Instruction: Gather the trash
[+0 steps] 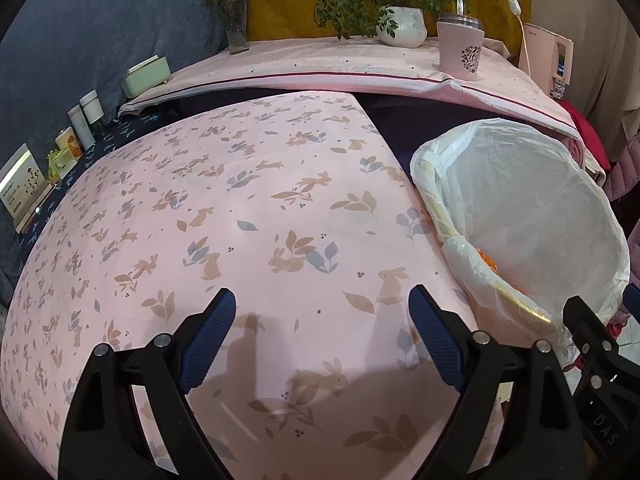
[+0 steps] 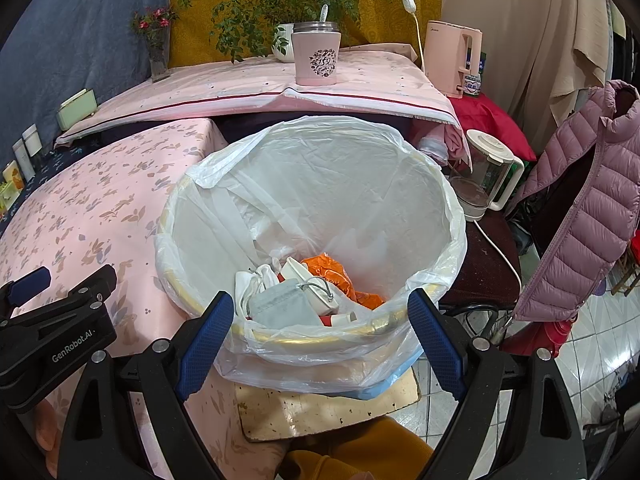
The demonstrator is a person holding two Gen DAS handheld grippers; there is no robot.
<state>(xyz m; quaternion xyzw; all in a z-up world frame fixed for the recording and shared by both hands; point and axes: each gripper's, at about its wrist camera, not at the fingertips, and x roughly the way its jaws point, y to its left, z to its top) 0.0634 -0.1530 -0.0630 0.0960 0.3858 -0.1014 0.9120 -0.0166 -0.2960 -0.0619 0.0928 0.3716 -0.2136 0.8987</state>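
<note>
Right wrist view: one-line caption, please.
Open right gripper hangs over the lined bin holding masks and orange wrapper, beside the pink table.

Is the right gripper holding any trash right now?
No, the right gripper is open and empty above the trash bin, where the trash already lies.

A table covered by a pale pink cloth printed with rabbits and leaves (image 1: pixel 248 216) fills the near view, its patterned top bare. Behind it, a second surface under a plain pink cloth with a dark red stripe (image 1: pixel 320 68) carries a pink lidded cup (image 1: pixel 460 46), a white ribbed plant pot (image 1: pixel 404 26) and a glass vase of red flowers (image 1: pixel 236 32).
</note>
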